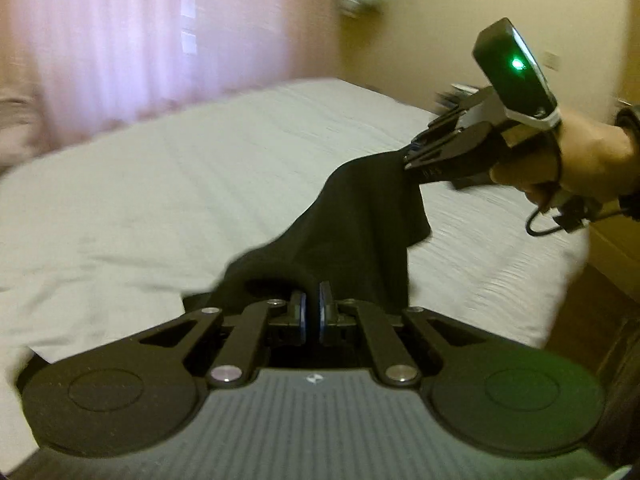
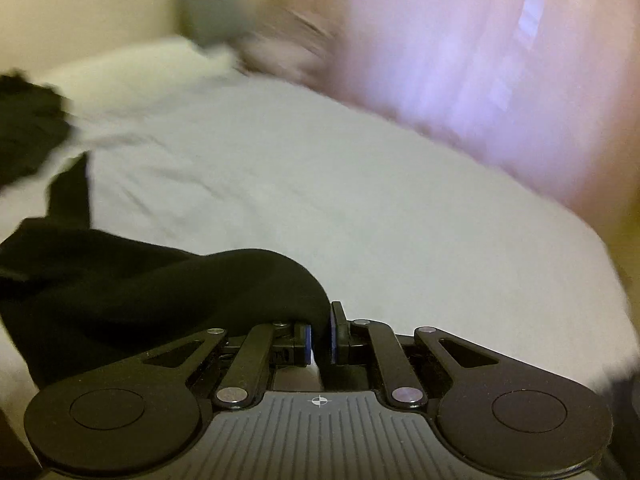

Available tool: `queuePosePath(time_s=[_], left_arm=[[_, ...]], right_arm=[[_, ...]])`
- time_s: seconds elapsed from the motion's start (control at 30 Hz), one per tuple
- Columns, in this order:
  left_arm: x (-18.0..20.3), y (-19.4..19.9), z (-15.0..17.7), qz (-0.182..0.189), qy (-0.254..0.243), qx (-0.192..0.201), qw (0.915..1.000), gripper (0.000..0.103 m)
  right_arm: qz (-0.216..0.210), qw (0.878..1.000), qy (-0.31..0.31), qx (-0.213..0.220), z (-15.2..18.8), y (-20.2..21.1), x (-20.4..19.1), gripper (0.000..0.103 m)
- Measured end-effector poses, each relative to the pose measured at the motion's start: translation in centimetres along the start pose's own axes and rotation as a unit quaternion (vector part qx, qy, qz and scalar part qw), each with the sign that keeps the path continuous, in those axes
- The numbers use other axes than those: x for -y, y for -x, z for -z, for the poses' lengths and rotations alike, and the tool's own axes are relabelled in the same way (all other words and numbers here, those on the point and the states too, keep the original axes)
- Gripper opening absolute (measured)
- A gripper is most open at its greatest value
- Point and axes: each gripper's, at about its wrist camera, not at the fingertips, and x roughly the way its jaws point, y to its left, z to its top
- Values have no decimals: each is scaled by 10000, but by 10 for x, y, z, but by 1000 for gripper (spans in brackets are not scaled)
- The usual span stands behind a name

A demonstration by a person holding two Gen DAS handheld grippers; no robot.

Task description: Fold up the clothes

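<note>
A black garment [image 1: 352, 220] hangs stretched in the air over the white bed [image 1: 180, 184]. My left gripper [image 1: 313, 306] at the bottom of the left wrist view is shut on one end of it. The other end runs up and right to my right gripper [image 1: 410, 160], held by a person's hand [image 1: 580, 160] and shut on the cloth. In the right wrist view the right gripper [image 2: 320, 334] pinches the black garment [image 2: 160, 288], which bulges and trails off to the left above the bed [image 2: 340, 184].
More dark clothing [image 2: 28, 120] lies in a heap on the bed's far left. A pink curtain [image 1: 140, 40] hangs behind the bed. Wooden furniture [image 1: 612, 248] stands close by the bed's right side. Both views are blurred by motion.
</note>
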Motion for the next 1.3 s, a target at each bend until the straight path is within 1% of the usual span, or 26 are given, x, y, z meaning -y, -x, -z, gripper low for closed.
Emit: queuePosePath(time_s=[0.03, 0.07, 0.13, 0.2, 0.27, 0.33, 0.4, 0.47, 0.5, 0.53, 0.57, 0.6, 0.63, 0.67, 0.7, 0.73, 0.8, 0.87, 0.93, 1.0, 1.03, 1.13, 1.2, 1.23, 1.27, 1.3], left_arm=[[9, -12, -2, 166, -48, -140, 9998, 5], [15, -20, -1, 250, -124, -209, 9994, 5], [23, -29, 2, 382, -198, -332, 9985, 5], [11, -25, 8, 438, -145, -407, 9981, 4], [1, -18, 8, 454, -101, -424, 9980, 4], [-23, -6, 9, 460, -161, -387, 9981, 4], [-32, 0, 2, 601, -249, -414, 9970, 4], [-25, 2, 4, 857, -515, -568, 9934, 5], [-22, 0, 8, 1010, -670, -706, 9901, 6], [-20, -2, 12, 1156, -791, -836, 9866, 9], [-20, -4, 18, 1280, -816, -942, 9839, 10], [-20, -2, 26, 1386, -798, -1036, 9817, 11], [-21, 1, 34, 1462, -765, -1122, 9799, 20], [-24, 4, 43, 1441, -701, -1190, 9799, 32], [-29, 8, 53, 1351, -646, -1259, 9807, 36], [-35, 12, 62, 1261, -590, -1329, 9813, 38], [-46, 20, 82, 1052, -481, -1483, 9821, 38], [-60, 29, 100, 718, -392, -1662, 9827, 38], [-74, 37, 109, 421, -263, -1760, 9831, 38], [-86, 47, 114, 144, -111, -1806, 9834, 38], [-91, 53, 115, 37, -30, -1806, 9836, 38], [-101, 65, 114, -250, 141, -1791, 9834, 41], [-105, 70, 113, -395, 210, -1768, 9832, 42], [-106, 72, 112, -437, 231, -1739, 9835, 42], [-107, 73, 111, -480, 252, -1710, 9838, 42], [-109, 75, 110, -523, 274, -1681, 9840, 42]], right_arm=[[178, 9996, -106, -205, 17, 2, 18, 8], [269, 9987, -214, -383, 30, 2, 28, 8], [295, 9965, -424, -661, 52, 1, 36, 8], [247, 9942, -662, -811, 69, 5, 37, 8], [187, 9907, -1021, -879, 82, 10, 32, 8], [111, 9873, -1274, -944, 82, 8, 13, 8], [129, 9845, -1379, -1079, 84, 0, -2, 8], [320, 9806, -1464, -1260, 79, -10, -15, 9], [391, 9780, -1534, -1356, 78, -9, -18, 16], [449, 9756, -1614, -1421, 78, -7, -17, 42], [538, 9743, -1638, -1454, 81, -1, -16, 57], [640, 9736, -1622, -1474, 83, 6, -16, 78], [717, 9733, -1575, -1506, 86, 11, -16, 80], [770, 9729, -1516, -1568, 89, 17, -17, 80], [820, 9721, -1498, -1605, 90, 23, -18, 80], [764, 9730, -1540, -1540, 89, 26, -23, 80], [501, 9760, -1670, -1302, 85, 30, -38, 80], [238, 9776, -1799, -1063, 81, 34, -53, 82], [-270, 9811, -1689, -909, 67, 27, -78, 103], [-755, 9832, -1461, -790, 52, 12, -108, 103], [-847, 9851, -1252, -824, 48, 0, -123, 103], [-821, 9894, -436, -1119, 41, -43, -164, 103], [-800, 9881, 110, -1311, 36, -71, -192, 102], [-690, 9875, 413, -1354, 36, -81, -200, 79], [-654, 9881, 407, -1335, 37, -82, -195, 48], [-721, 9888, 161, -1298, 36, -77, -183, 11]])
